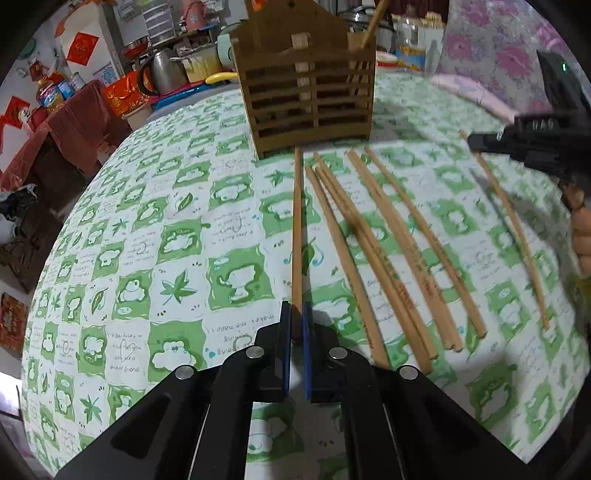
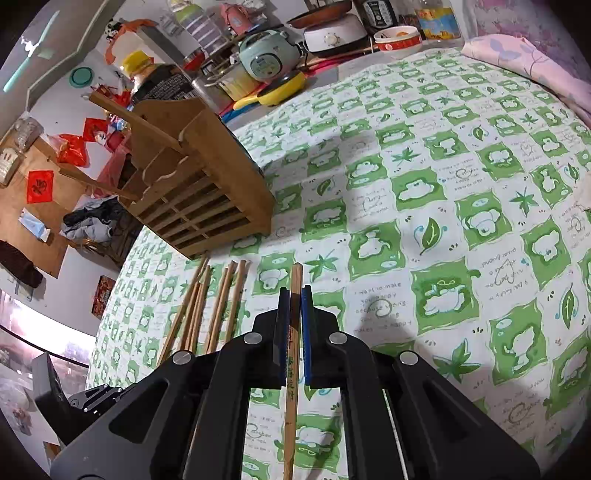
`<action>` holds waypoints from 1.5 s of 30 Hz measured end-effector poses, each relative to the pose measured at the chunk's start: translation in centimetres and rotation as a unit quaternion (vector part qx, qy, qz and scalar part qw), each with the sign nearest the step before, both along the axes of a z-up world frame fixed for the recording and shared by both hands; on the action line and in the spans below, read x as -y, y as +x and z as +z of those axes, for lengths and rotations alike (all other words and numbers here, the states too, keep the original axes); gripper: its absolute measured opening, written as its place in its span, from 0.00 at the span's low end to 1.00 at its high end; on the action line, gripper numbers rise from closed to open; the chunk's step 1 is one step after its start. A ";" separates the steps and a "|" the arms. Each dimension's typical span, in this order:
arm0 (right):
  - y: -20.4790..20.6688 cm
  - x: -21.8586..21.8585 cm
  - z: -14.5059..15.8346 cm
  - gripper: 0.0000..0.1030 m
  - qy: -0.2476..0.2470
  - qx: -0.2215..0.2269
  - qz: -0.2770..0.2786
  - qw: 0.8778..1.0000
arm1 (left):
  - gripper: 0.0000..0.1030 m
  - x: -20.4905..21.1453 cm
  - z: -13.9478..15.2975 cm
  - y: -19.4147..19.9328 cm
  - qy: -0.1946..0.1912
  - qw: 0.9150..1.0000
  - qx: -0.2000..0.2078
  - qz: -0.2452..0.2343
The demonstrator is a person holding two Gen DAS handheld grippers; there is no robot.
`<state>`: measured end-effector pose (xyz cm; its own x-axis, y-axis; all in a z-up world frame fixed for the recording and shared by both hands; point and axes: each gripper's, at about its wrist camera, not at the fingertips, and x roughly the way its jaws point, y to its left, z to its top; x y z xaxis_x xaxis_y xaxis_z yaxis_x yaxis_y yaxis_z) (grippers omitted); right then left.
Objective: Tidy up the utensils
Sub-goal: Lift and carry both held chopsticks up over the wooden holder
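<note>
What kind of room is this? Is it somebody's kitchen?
Probably a home kitchen or dining room. A table with a green cloth holds chopsticks and a wooden holder, and behind it stand a rice cooker and a kettle.

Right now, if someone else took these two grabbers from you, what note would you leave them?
Left gripper: shut on one chopstick whose far end points at the wooden holder.
Right gripper: shut on another chopstick.
Loose chopsticks lie on the green-checked tablecloth before the holder.
Done: at least one stick already stands in the holder.
Left: drop in both held sticks, then the loose ones.
</note>
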<state>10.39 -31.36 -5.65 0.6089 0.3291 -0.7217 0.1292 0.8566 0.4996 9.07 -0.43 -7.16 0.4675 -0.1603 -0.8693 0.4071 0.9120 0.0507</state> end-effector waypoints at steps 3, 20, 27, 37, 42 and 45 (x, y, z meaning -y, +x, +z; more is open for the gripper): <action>-0.7 0.1 1.2 0.07 0.000 0.037 -0.006 0.999 | 0.06 -0.7 1.7 0.5 -0.041 0.999 0.002 0.012; -5.0 -3.7 9.8 0.07 -0.134 0.252 -0.037 0.958 | 0.06 0.5 13.5 7.3 -0.110 0.990 0.075 0.047; -4.5 -5.6 12.6 0.06 -0.178 0.283 -0.023 0.942 | 0.06 1.5 15.6 9.3 -0.109 0.990 0.080 0.045; 2.0 -6.5 13.8 0.15 -0.197 0.220 -0.007 0.955 | 0.06 3.6 21.2 9.6 -0.111 0.986 0.126 0.024; 9.4 -1.4 5.1 0.26 -0.153 -0.002 -0.013 0.988 | 0.06 4.1 20.8 9.9 -0.118 0.986 0.117 0.015; 12.4 -0.4 0.7 0.26 -0.158 -0.079 -0.016 0.984 | 0.06 3.7 21.1 10.2 -0.127 0.985 0.112 0.018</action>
<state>22.81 -30.91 -4.91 0.4875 0.0559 -0.8713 0.2138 0.9599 0.1812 19.25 -4.09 13.94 0.6523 -0.3393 -0.6778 0.3792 0.9203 -0.0958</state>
